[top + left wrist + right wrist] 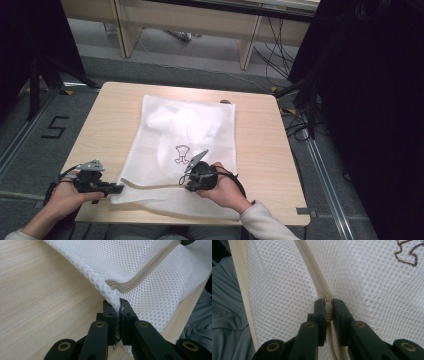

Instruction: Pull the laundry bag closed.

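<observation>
High view: nearest the camera, the person's hands come in at the table's near edge. The left gripper (114, 189) pinches the near-left corner of a white mesh bag (185, 125) lying flat on the pale wooden table (260, 145); the right gripper (192, 184) sits on the bag's near part. Grey floor, cables and black drapes surround the table.

Left gripper view: jaws clenched on the bag's corner by the zipper (140, 277).

Right gripper view: jaws clamped on the zipper pull (328, 300).
</observation>
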Available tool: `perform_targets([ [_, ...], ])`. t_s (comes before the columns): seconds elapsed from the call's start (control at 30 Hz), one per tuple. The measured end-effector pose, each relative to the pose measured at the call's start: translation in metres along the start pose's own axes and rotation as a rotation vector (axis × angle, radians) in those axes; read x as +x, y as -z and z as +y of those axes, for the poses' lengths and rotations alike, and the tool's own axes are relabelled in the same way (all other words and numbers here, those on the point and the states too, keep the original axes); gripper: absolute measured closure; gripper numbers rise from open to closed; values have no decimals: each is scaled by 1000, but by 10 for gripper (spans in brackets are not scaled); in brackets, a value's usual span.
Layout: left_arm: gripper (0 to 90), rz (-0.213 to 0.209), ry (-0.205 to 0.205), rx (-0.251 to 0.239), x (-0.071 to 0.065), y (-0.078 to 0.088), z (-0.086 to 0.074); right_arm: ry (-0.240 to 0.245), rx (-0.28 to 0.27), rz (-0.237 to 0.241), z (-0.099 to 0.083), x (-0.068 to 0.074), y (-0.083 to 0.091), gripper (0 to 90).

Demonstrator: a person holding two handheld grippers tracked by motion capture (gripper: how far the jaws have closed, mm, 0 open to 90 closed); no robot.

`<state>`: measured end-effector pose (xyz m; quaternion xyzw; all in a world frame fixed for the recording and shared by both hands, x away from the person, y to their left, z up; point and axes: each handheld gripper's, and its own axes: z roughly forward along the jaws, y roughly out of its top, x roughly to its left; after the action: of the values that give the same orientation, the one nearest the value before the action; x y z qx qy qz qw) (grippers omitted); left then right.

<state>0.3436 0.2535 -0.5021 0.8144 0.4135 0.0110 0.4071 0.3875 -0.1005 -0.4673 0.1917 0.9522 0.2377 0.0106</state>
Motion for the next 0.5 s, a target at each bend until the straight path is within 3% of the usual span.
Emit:
perform_targets([
  [0.07, 848, -3, -3, 21, 0, 1, 1, 0, 0, -1, 0, 0, 0, 823],
  [0.2, 849, 1, 2, -3, 0, 0, 0, -1, 2, -1, 0, 0, 1, 823],
  [0.5, 848, 3, 4, 13, 0, 1, 1, -11, -10, -8, -3, -1, 3, 823],
])
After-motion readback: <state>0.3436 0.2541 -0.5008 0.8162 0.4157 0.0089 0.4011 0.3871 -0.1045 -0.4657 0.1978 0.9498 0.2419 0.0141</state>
